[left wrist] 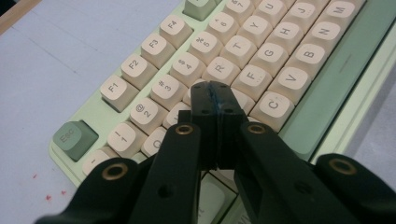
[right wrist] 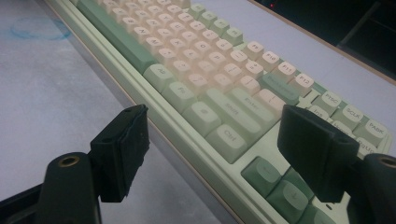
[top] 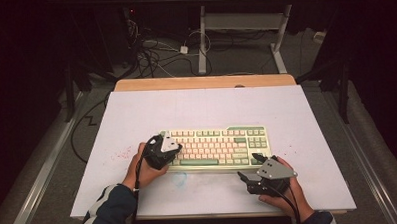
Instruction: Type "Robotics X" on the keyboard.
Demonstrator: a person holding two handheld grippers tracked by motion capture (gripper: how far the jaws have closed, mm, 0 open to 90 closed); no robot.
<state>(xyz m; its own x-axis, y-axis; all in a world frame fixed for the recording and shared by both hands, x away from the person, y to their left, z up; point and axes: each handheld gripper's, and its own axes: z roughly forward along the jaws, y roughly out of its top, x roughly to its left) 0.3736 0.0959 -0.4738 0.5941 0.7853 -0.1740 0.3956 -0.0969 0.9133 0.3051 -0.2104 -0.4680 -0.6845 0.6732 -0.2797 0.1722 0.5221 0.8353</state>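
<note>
The green-and-cream keyboard (top: pixel 215 147) lay mid-desk, the left tool (left wrist: pixel 215 100) pinched closed over its left letter keys as if pressing one, while the right tool (right wrist: pixel 212 149) waited open near the right corner, probably to steady it

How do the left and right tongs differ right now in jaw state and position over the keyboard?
The left tongs have jaws shut together; the right tongs have jaws spread wide. The left tongs' tips sit over the letter keys at the keyboard's left end; the right tongs sit off its front right corner, above the white table. Both hold nothing.
</note>
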